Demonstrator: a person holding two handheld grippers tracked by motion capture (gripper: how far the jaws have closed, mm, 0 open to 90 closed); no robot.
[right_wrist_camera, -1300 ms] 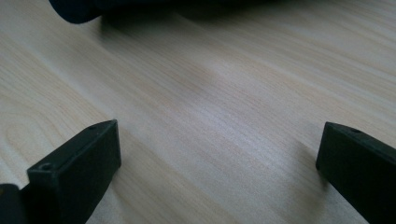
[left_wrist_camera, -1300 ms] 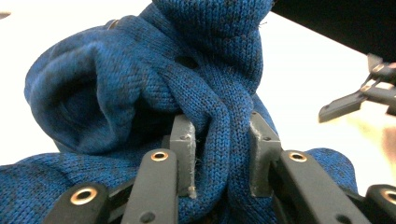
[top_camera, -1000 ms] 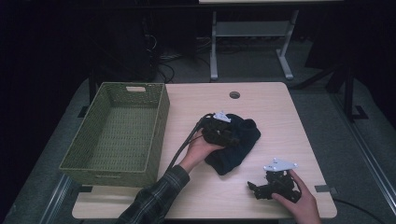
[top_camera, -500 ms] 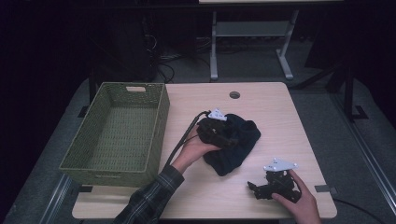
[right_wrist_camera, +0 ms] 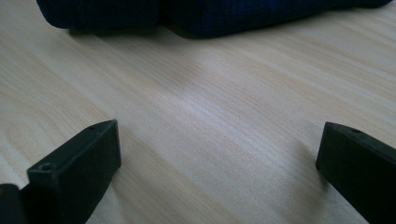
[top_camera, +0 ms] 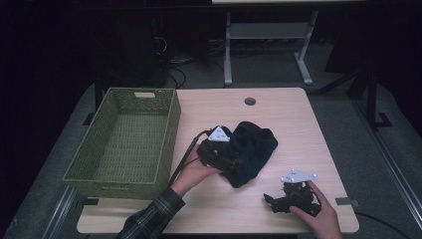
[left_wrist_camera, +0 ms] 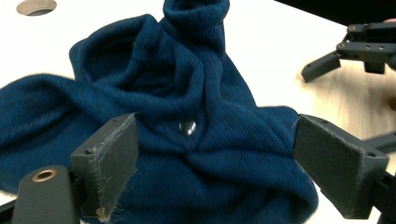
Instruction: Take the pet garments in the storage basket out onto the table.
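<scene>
A dark blue knitted cloth (top_camera: 255,145) lies crumpled in the middle of the wooden table (top_camera: 278,109). My left gripper (top_camera: 235,163) sits at its left edge and points into it. In the left gripper view the cloth (left_wrist_camera: 187,88) spreads in front of the left gripper (left_wrist_camera: 217,149). Its jaws have just been opening and now stand wide apart, with the pads (left_wrist_camera: 116,149) off the fabric. My right gripper (top_camera: 271,200) rests low at the near right of the table, open (right_wrist_camera: 217,154) over bare wood. The cloth's edge (right_wrist_camera: 187,14) lies beyond it.
A green woven basket (top_camera: 171,132) stands on the left part of the table with nothing visible inside. A round cable hole (top_camera: 250,101) is at the table's far side. The right gripper (left_wrist_camera: 355,51) shows past the cloth in the left gripper view. A desk frame (top_camera: 268,45) stands behind the table.
My left gripper has drawn back to the left and toward the near edge, off the top of the cloth. The right hand has stayed where it was.
</scene>
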